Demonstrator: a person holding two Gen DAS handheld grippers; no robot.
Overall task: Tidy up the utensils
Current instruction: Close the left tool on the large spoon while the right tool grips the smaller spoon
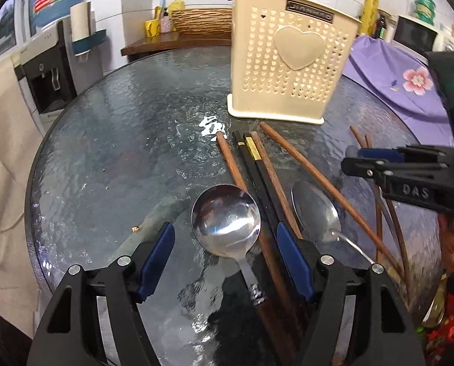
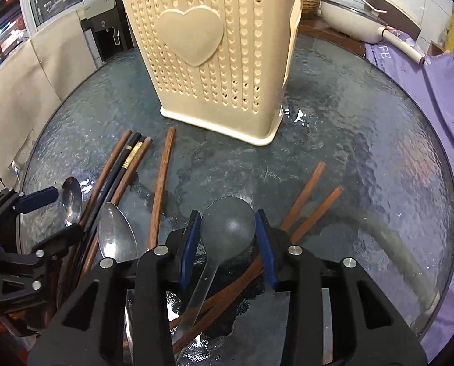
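The right hand-held gripper (image 2: 228,228) was clenched around a grey spoon (image 2: 227,228), handle running back toward the wrist. The left hand-held gripper (image 1: 225,244) stood released around a round steel spoon (image 1: 226,219). The cream holder (image 2: 208,58) stood just ahead on the round glass desk (image 2: 364,152), in a kitchen.
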